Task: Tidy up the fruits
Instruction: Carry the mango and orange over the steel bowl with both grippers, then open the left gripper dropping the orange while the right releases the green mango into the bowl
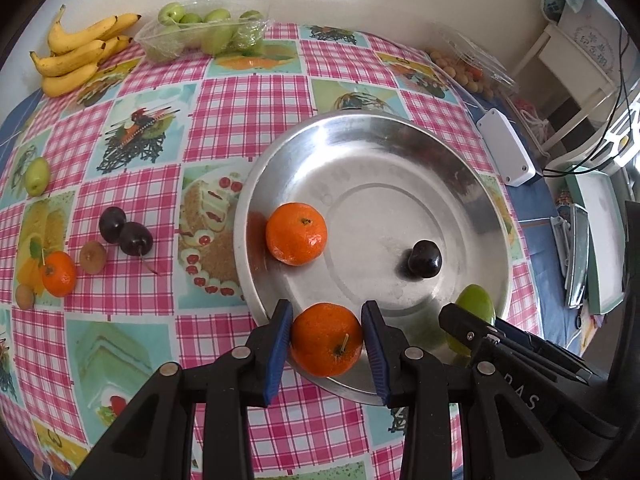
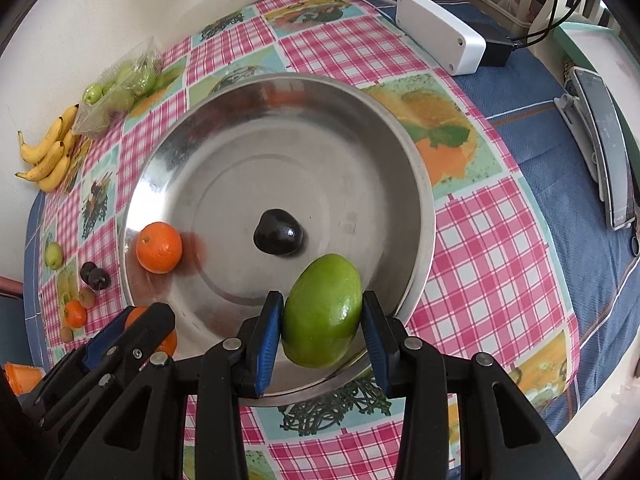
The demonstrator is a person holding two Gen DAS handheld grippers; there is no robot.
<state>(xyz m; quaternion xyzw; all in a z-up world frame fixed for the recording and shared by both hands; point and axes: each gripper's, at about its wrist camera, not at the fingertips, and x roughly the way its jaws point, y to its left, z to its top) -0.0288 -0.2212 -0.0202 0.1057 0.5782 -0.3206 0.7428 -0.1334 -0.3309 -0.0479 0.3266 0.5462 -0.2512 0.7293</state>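
A round steel dish [image 1: 472, 184] [image 2: 416, 168] sits on the checked tablecloth. Inside it lie one orange tangerine [image 1: 296, 233] [image 2: 159, 247] and a dark cherry [image 1: 425, 259] [image 2: 277, 232]. My left gripper [image 1: 326, 340] is shut on a second tangerine [image 1: 326, 339] over the dish's near rim; its blue pads press both sides. My right gripper [image 2: 323, 316] is shut on a green oblong fruit [image 2: 322, 310] [image 1: 474, 304] above the near part of the dish. Each gripper shows at the other view's edge: the right one [image 1: 500, 340], the left one [image 2: 120, 344].
Left of the dish lie two dark cherries [image 1: 125, 231], a small tangerine [image 1: 59, 273], a brownish fruit [image 1: 93, 257] and a green fruit [image 1: 37, 176]. Bananas [image 1: 76, 54] and a clear tray of green fruits [image 1: 204, 30] sit at the back. A white box [image 1: 505, 146] lies right.
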